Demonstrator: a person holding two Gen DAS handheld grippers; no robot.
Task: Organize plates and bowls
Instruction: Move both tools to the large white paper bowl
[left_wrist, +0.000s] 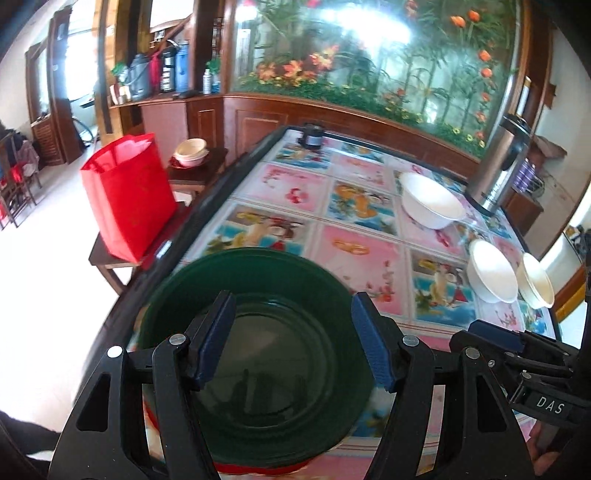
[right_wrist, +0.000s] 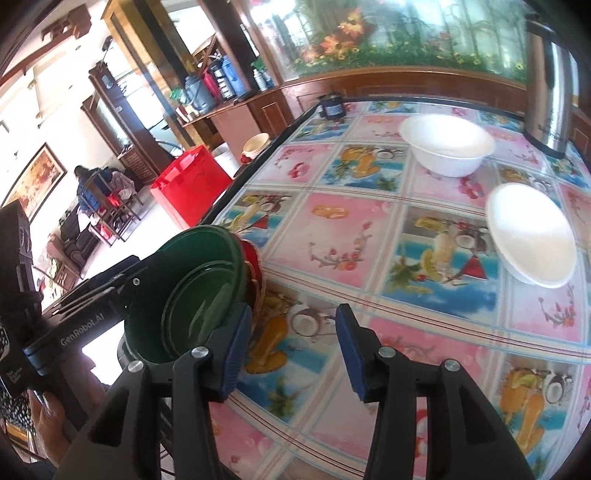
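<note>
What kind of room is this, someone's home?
Most likely a home dining or living room: a table with a fruit-print cover holding white bowls, a big aquarium behind it, and thermos flasks on a wooden sideboard.

A table (right_wrist: 332, 236) covered with a glossy cloth of pink and blue fruit-print squares. On it sit a green bowl (left_wrist: 255, 354) stacked on red dishes (right_wrist: 255, 266) at the near left edge, three white bowls (left_wrist: 430, 201) (left_wrist: 493, 271) (left_wrist: 537, 280) to the right, a steel kettle (left_wrist: 498, 166) and a small dark jar (left_wrist: 311, 136) at the far edge.
</note>
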